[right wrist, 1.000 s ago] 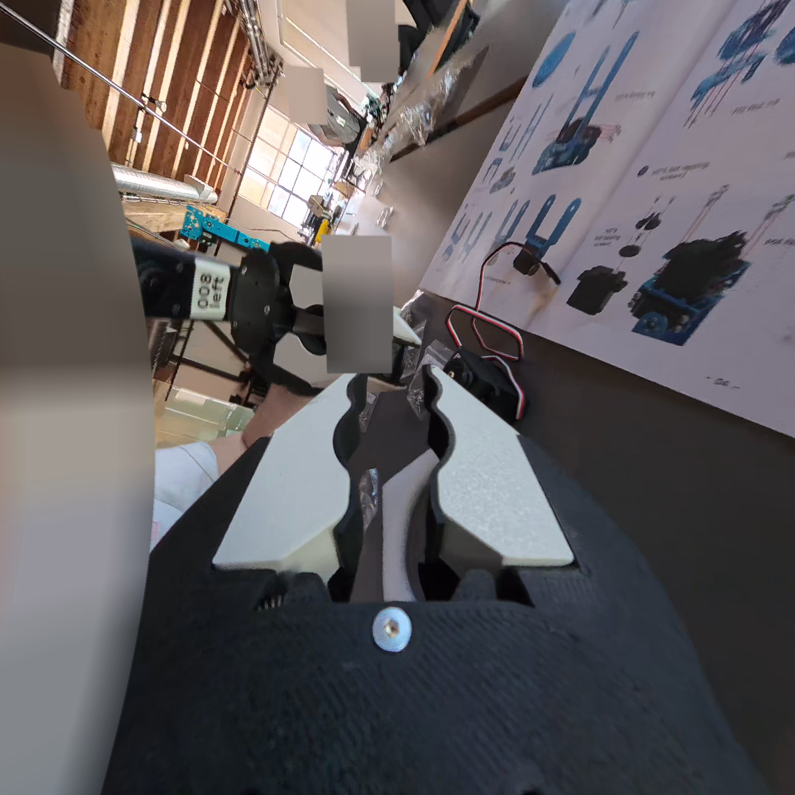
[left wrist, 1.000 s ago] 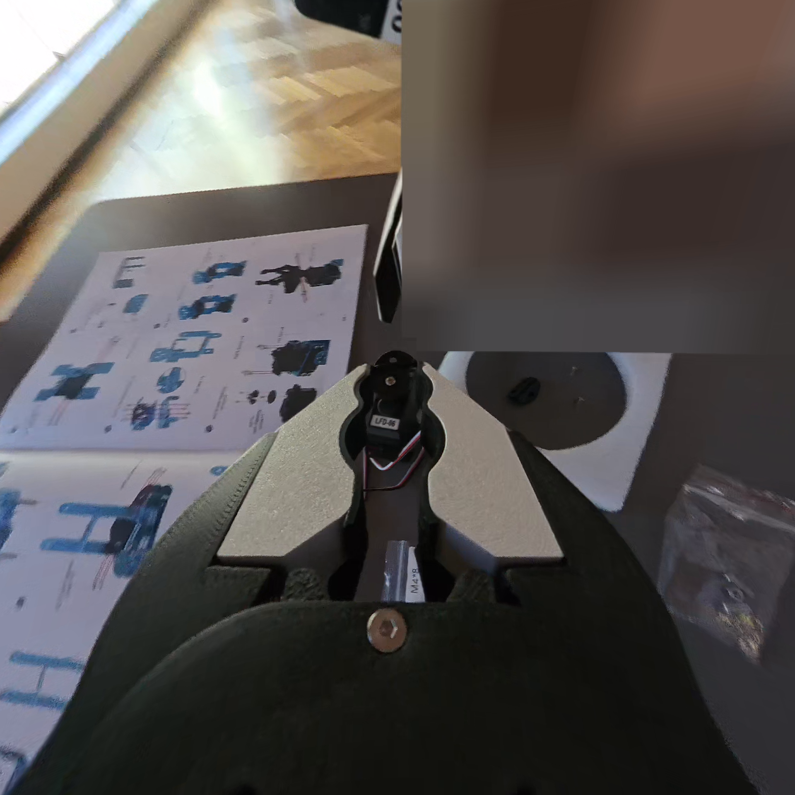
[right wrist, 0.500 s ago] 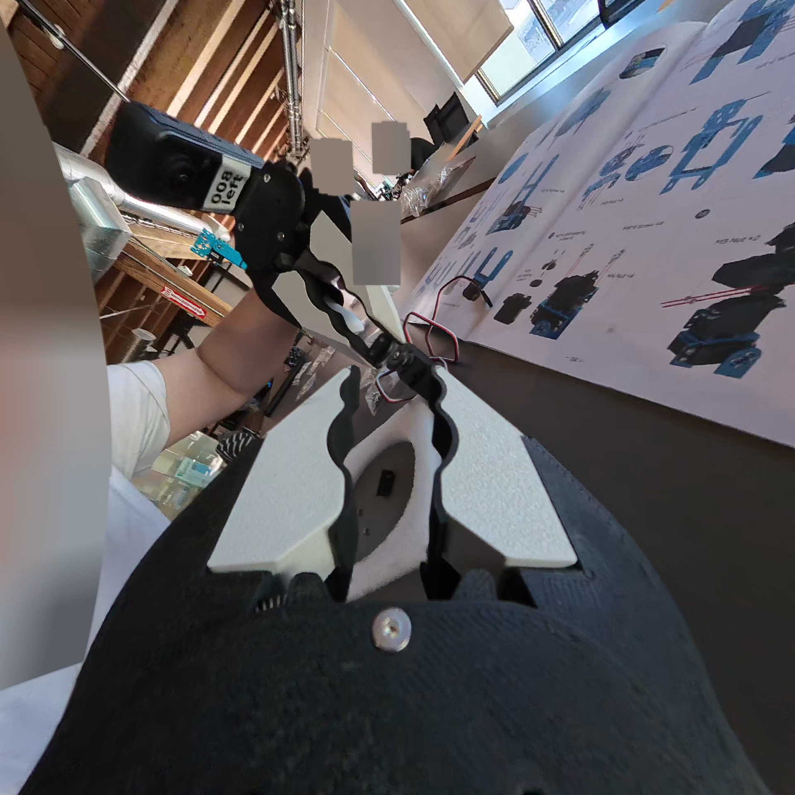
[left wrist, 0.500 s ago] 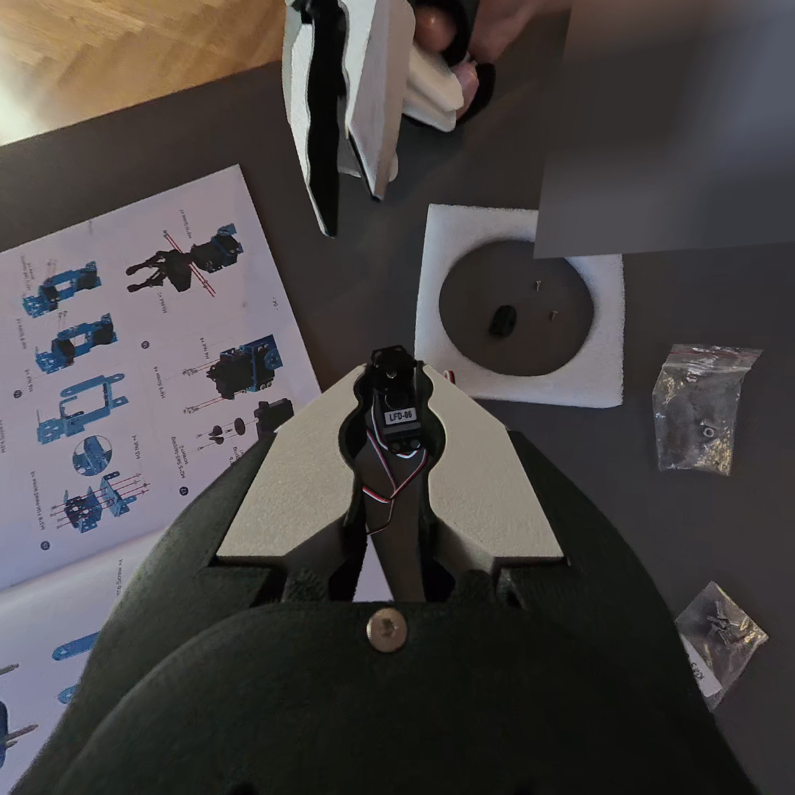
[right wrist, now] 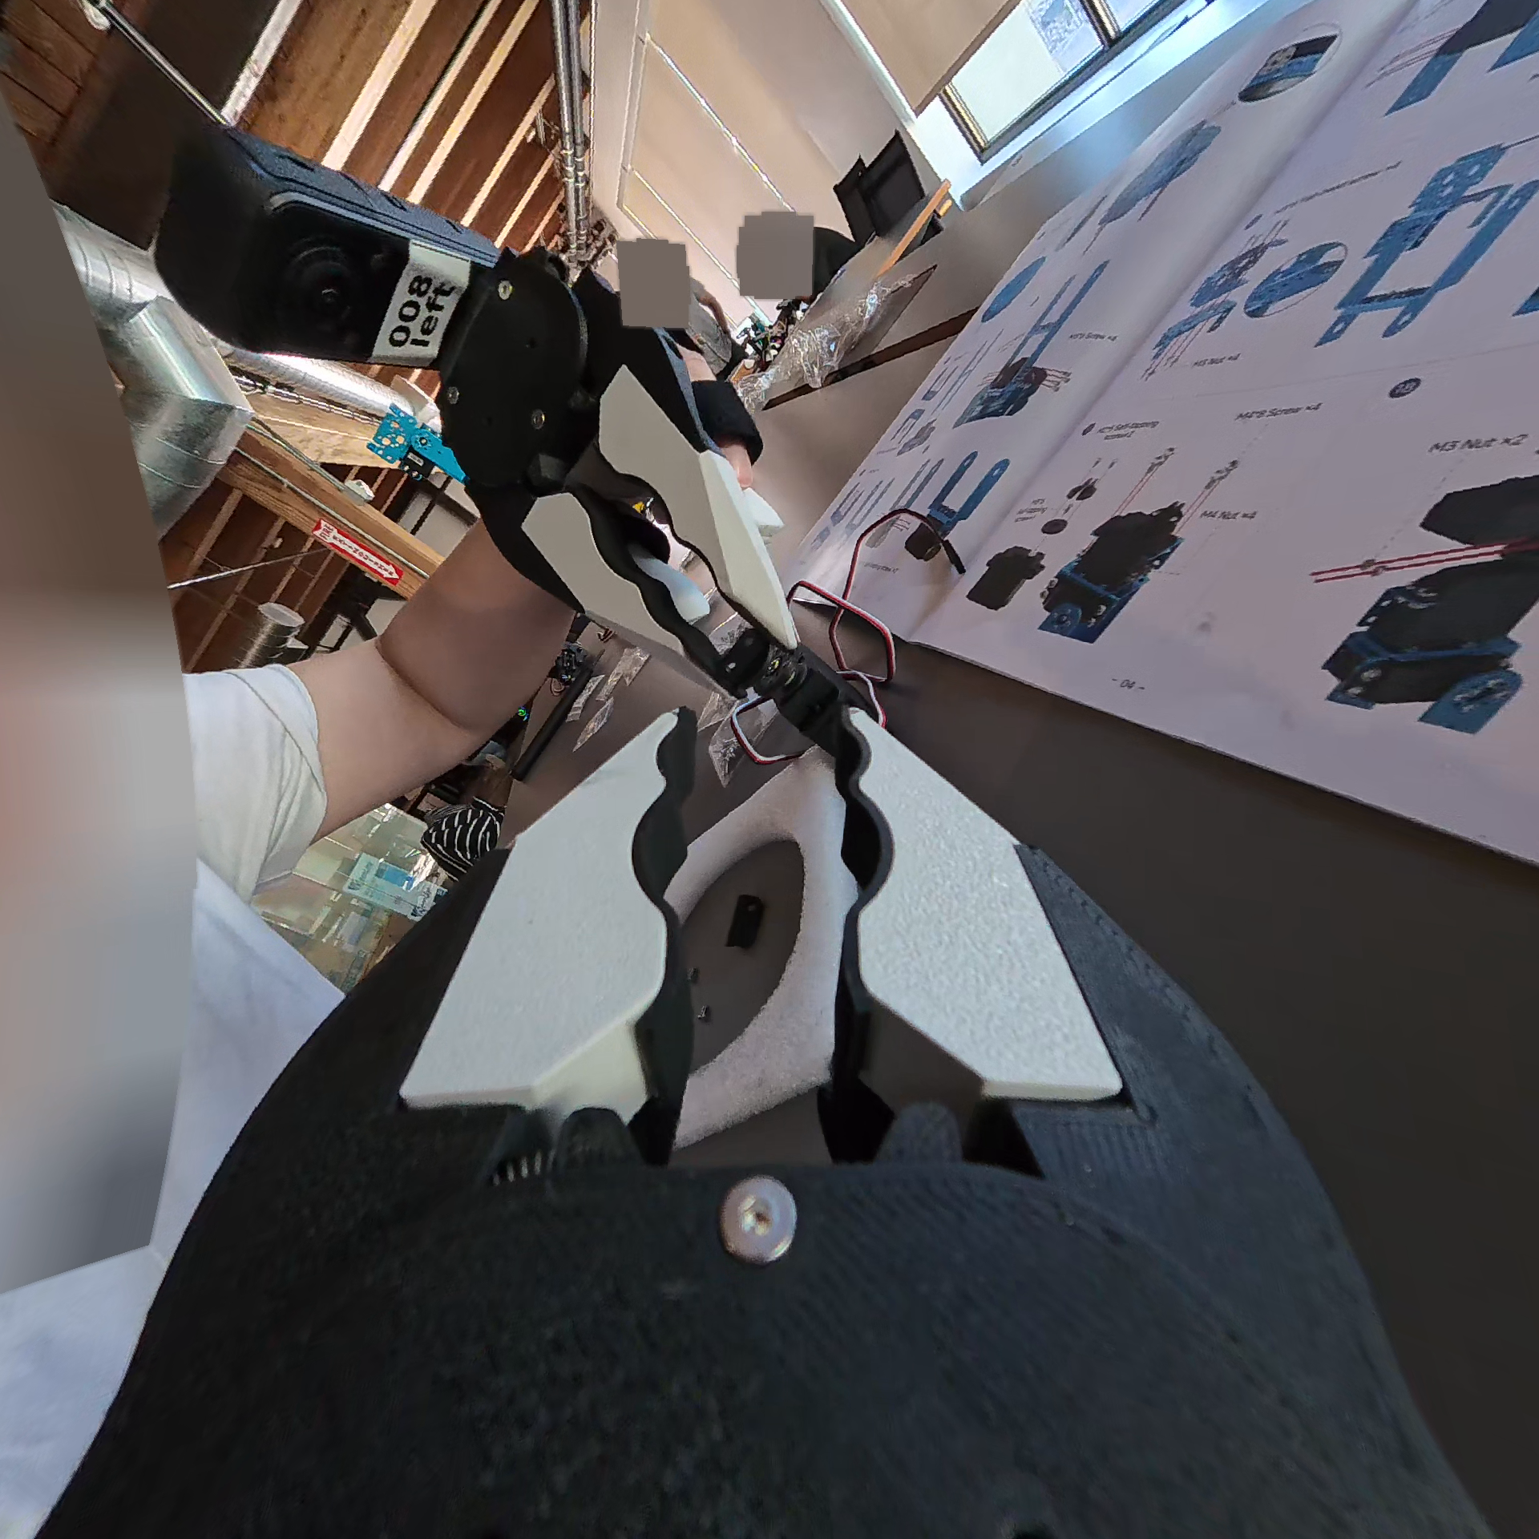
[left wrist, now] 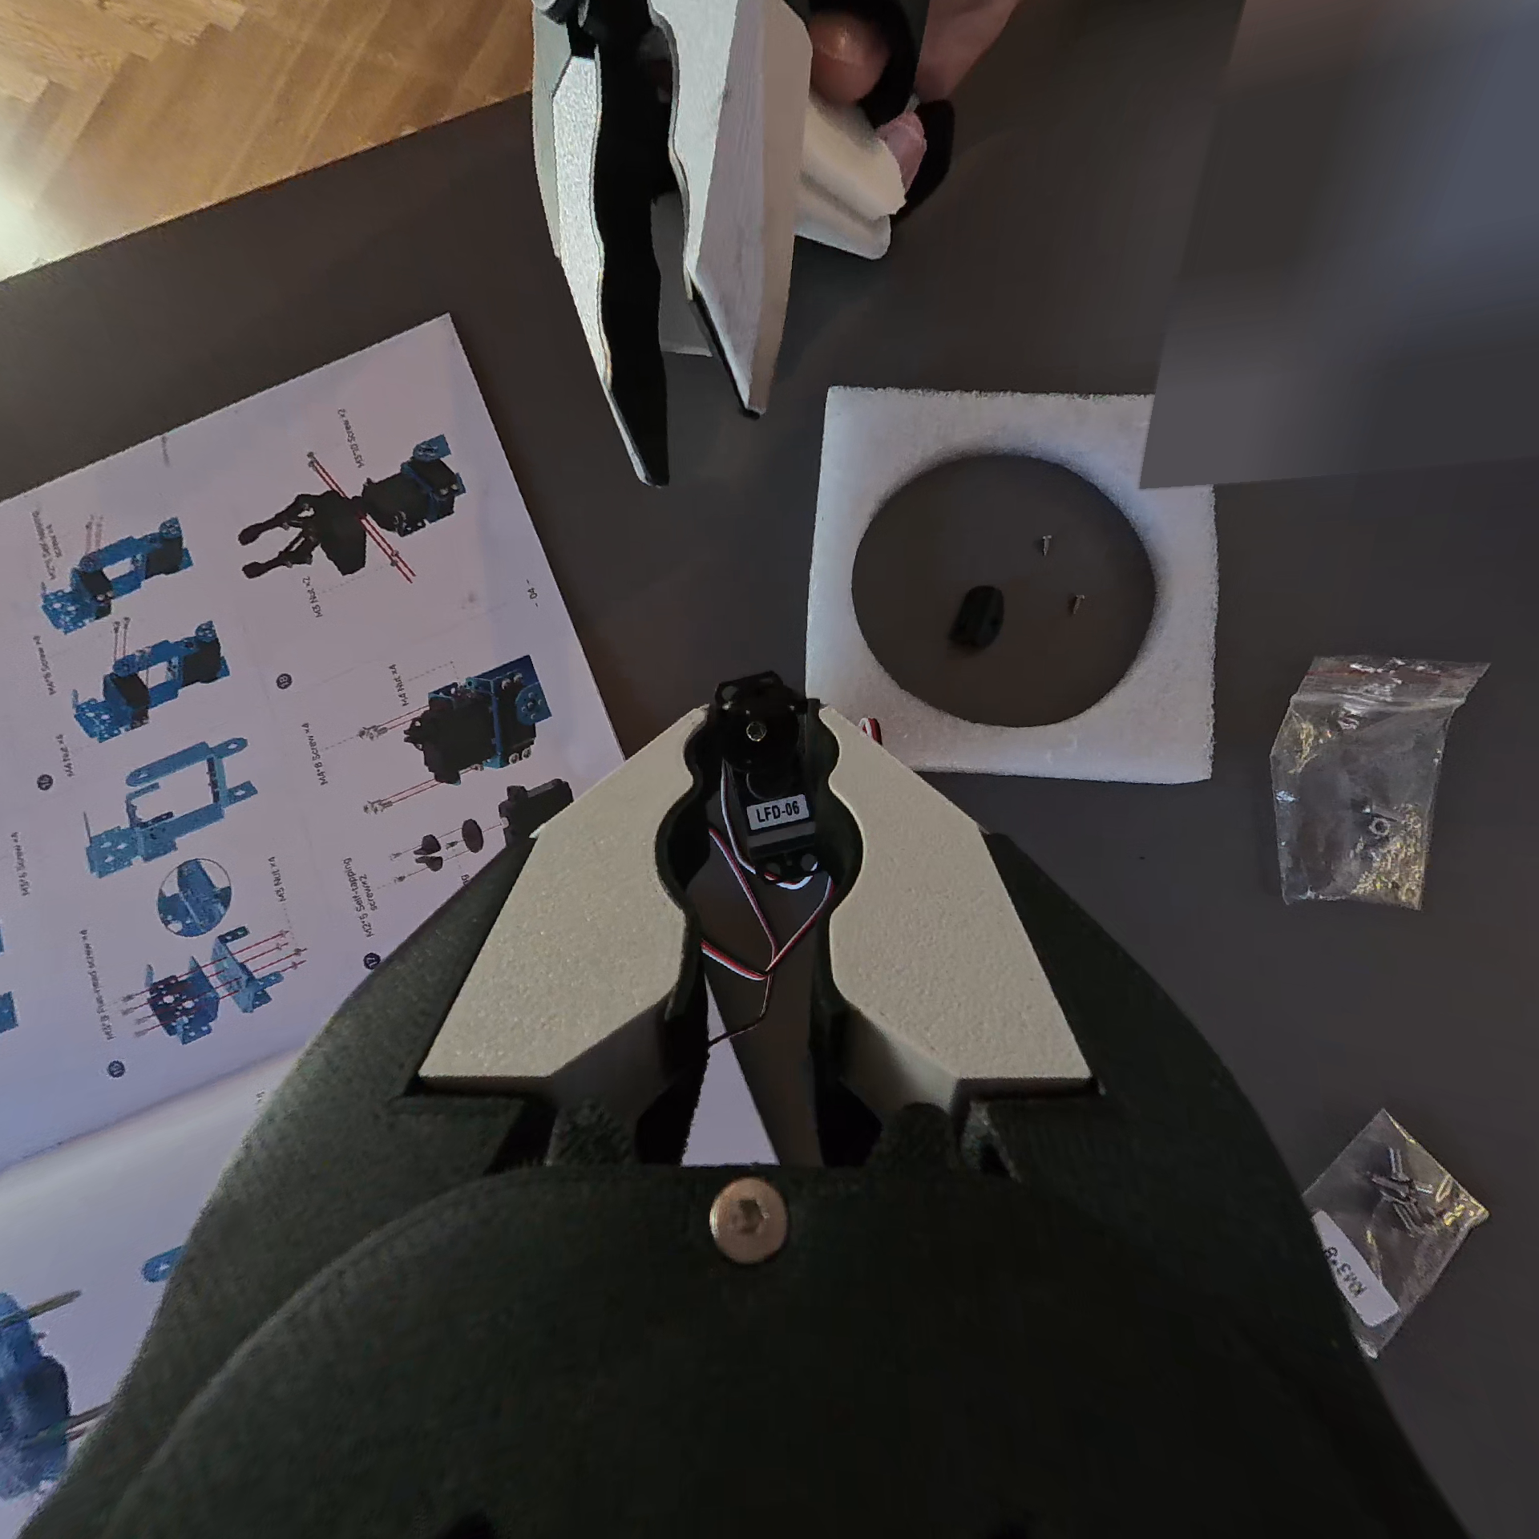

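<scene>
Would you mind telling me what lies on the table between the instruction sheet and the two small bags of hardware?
In the left wrist view, a white foam square with a round cutout lies between the instruction sheet and the bags.

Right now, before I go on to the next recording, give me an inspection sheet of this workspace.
Surface: dark grey table; wood floor beyond its edge.
Job's things: black servo clamped in the left gripper; white foam pad with a round cut-out holding a small black part and two tiny screws.
Clutter: open instruction sheet; two clear bags of hardware.
Grippers: left shut on the servo; right gripper open, empty, above the foam pad.
Cables: red, white and dark servo lead looping between the left fingers.
Surroundings: workshop benches, windows, people in the background.
</scene>
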`<state>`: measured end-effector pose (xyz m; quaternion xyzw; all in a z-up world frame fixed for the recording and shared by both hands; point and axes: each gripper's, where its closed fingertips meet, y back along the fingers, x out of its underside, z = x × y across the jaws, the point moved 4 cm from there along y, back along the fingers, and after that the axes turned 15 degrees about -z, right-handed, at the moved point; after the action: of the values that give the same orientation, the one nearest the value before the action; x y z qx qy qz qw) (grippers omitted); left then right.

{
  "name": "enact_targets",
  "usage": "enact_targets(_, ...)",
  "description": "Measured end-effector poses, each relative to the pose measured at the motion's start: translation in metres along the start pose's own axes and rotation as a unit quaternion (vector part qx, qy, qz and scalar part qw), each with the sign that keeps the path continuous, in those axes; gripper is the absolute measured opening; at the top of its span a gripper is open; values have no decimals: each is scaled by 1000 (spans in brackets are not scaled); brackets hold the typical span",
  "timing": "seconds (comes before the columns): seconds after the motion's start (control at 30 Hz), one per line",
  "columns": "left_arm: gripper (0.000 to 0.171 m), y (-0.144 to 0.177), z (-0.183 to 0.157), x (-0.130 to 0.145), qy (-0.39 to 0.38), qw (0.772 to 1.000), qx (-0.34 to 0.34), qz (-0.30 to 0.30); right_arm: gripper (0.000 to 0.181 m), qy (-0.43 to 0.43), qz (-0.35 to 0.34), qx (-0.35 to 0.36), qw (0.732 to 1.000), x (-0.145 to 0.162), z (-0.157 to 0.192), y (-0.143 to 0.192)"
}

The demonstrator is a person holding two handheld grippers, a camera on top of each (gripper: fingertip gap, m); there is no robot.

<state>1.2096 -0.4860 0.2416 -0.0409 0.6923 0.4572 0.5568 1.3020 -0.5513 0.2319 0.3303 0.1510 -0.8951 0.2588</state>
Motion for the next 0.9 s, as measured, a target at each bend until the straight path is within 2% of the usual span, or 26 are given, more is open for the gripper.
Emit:
enact_targets(0.37,17,2,3,1,-22,999,-12,28,32,1,2,-4,1000,1,1,1)
enact_targets(0.9,17,4,4,1,-11,999,-19,29,32,-5,2,-6,1000,0,0,1)
